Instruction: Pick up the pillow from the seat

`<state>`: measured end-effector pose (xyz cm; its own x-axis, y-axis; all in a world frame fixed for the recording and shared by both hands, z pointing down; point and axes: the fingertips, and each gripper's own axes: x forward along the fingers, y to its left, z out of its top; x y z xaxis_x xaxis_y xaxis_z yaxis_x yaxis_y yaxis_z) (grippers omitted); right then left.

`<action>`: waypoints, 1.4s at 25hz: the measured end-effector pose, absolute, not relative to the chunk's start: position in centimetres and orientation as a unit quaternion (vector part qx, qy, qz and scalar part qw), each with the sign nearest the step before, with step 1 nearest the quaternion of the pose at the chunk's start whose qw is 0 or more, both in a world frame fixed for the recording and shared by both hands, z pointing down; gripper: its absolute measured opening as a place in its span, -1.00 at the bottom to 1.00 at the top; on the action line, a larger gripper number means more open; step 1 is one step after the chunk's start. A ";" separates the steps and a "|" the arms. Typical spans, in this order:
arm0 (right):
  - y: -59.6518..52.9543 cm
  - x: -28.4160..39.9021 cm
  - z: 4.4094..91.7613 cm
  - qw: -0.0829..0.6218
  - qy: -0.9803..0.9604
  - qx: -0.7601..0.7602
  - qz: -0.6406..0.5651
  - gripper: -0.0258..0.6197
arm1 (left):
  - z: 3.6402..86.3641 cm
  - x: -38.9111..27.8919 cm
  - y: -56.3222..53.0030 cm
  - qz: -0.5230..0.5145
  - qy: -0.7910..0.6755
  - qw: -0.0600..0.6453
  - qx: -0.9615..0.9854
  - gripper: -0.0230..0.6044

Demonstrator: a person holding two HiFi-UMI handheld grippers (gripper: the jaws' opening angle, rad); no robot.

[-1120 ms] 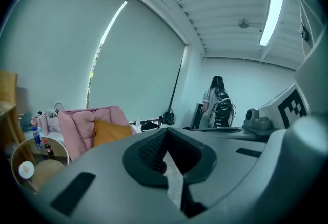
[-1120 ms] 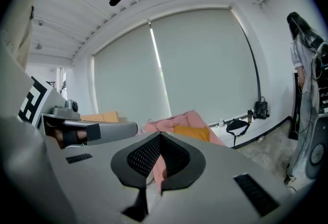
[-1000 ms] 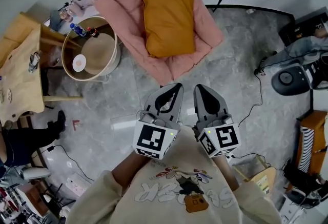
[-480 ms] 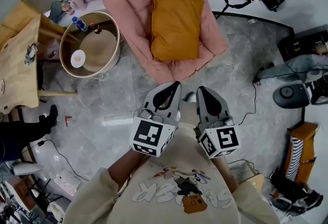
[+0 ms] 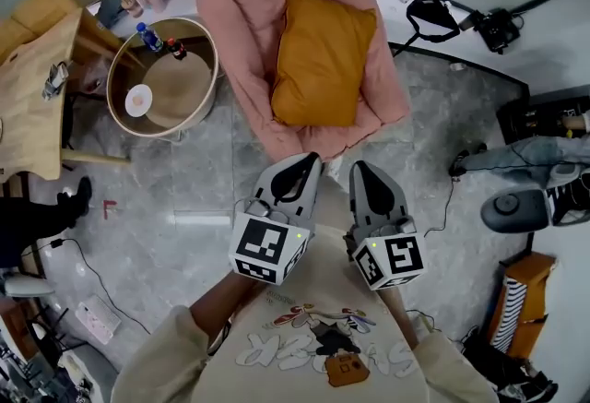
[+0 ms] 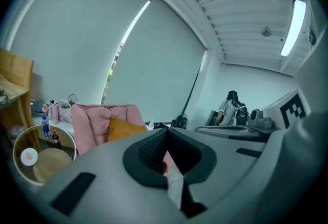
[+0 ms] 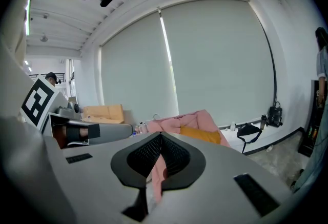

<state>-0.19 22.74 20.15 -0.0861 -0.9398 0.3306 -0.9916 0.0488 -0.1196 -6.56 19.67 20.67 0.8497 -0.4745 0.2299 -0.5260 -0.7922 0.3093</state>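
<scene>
**Both grippers closed and empty, pillow lying on the pink seat**

In the head view the mustard-yellow pillow (image 5: 323, 60) leans against the back of a pink padded seat (image 5: 241, 23), tilted, with its lower edge on the seat cushion. The left gripper (image 5: 312, 158) and the right gripper (image 5: 358, 165) are side by side over the grey floor, just short of the seat's front edge and apart from the pillow. They point toward it.

Each gripper view shows its jaws pressed together with nothing between them. Only a thin slit stays between the black pads, and the pink of the seat shows through it. The grey jaw bodies hide the seat's lower half and most of the pillow, so only an upper corner of the pillow clears them.

The person's hands are hidden under the marker cubes; only cream sweatshirt sleeves (image 5: 175, 355) show. A round side table (image 5: 208, 88) stands just beside the seat, with two small bottles (image 5: 147, 36) at its rim whose labels are too small to read. A wooden table (image 5: 28, 115) is cut off at the left edge.
</scene>
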 end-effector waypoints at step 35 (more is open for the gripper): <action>7.1 21.9 26.3 0.054 -0.805 0.548 0.222 -0.85 | 24.7 12.6 7.6 0.193 -0.399 0.190 0.876 -0.92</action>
